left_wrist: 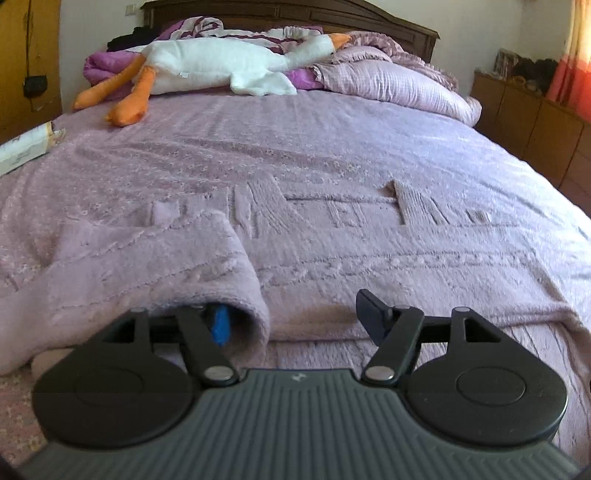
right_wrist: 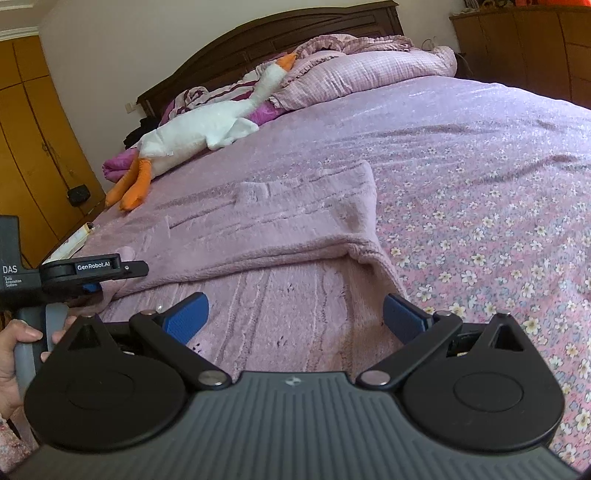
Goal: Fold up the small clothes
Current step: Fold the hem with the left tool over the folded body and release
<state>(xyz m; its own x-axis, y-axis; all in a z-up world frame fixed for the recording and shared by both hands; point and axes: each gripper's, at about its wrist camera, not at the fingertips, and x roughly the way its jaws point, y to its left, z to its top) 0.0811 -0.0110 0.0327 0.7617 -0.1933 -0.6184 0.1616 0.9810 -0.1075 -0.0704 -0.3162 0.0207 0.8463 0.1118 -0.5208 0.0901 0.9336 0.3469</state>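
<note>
a fuzzy pale pink garment [left_wrist: 332, 251] lies spread flat on the bed [left_wrist: 295, 140], at the near end, well apart from the plush goose [left_wrist: 221, 64] that lies across the far end. in the right wrist view the garment [right_wrist: 295, 221] shows a folded-over edge, with its underside exposed nearer the camera. one near corner is lifted and draped over the left finger of the left gripper [left_wrist: 295, 325], its blue pad [left_wrist: 221, 326] peeking out from under the cloth; the other finger stands well off to the side, so the jaws are apart with cloth hanging on one finger only. the right gripper [right_wrist: 293, 314] hovers just above the garment's near edge, jaws wide apart, both blue pads bare and holding nothing. a hand [right_wrist: 14, 354] grips the left tool's handle. beyond the goose sit a rumpled checked pillow [left_wrist: 399, 79] and purple bedding against a dark wooden headboard [left_wrist: 369, 22]. a flowered sheet [right_wrist: 480, 203] covers the bed beside the garment.
</note>
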